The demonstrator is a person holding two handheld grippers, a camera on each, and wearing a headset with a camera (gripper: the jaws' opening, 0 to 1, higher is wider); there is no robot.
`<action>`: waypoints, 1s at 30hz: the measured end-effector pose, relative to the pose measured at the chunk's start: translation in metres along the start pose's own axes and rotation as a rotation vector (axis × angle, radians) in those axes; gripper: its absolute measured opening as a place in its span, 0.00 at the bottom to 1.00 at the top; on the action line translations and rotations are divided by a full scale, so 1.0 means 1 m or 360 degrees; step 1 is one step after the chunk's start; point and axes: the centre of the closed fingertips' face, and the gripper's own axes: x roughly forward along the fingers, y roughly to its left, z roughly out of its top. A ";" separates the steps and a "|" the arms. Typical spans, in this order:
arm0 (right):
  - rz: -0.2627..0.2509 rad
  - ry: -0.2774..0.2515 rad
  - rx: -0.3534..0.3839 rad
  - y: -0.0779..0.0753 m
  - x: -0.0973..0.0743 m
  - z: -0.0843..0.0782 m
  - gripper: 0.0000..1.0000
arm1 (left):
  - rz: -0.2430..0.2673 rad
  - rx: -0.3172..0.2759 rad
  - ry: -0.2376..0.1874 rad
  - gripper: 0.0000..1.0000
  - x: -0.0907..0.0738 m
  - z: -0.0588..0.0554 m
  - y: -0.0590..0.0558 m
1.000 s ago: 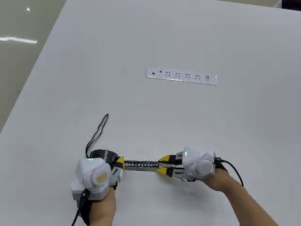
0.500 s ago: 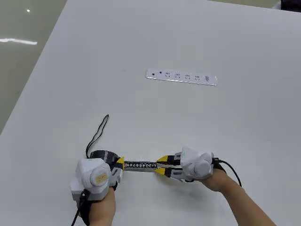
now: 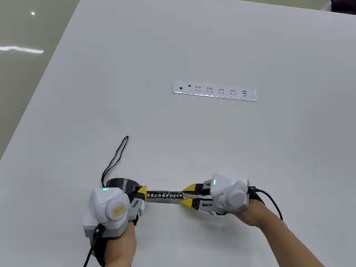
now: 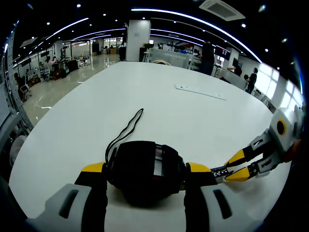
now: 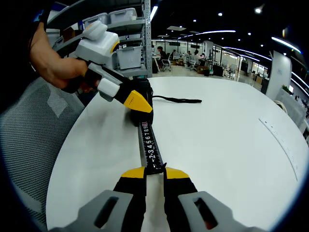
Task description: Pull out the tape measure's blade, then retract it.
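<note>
Black case: the tape measure (image 4: 145,157) lies on the white table (image 3: 233,144), near the person's edge.
Left gripper (image 4: 146,169): clamped on the case, 1 yellow tip against each flank.
Blade (image 5: 150,145): runs flat from the case to the right gripper (image 5: 154,173), whose jaws are pinched together on its end; numerals 2 to 9 are legible.
Step in hand: judged an early pull, as little blade is out; a nearly finished retraction would look alike.
Next move: a straight draw away from the case along the blade's line, with the case held down and the pinch firm against the spring.
Hidden: the end hook sits under the right jaws; the case's mouth is masked by a yellow tip.
Wrist strap (image 3: 114,158): trails from the case.
Power strip (image 3: 214,90): well apart.
</note>
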 end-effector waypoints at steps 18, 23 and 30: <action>0.0008 -0.0005 0.0002 0.002 0.008 0.005 0.11 | -0.0012 -0.0017 -0.0007 0.61 0.000 0.000 0.001; 0.0011 -0.0009 0.0002 0.002 0.010 0.007 0.11 | -0.0015 -0.0025 -0.0008 0.61 -0.001 0.001 0.000; 0.0014 -0.0018 0.0003 0.002 0.012 0.009 0.11 | -0.0018 -0.0030 -0.0008 0.61 0.000 0.001 0.001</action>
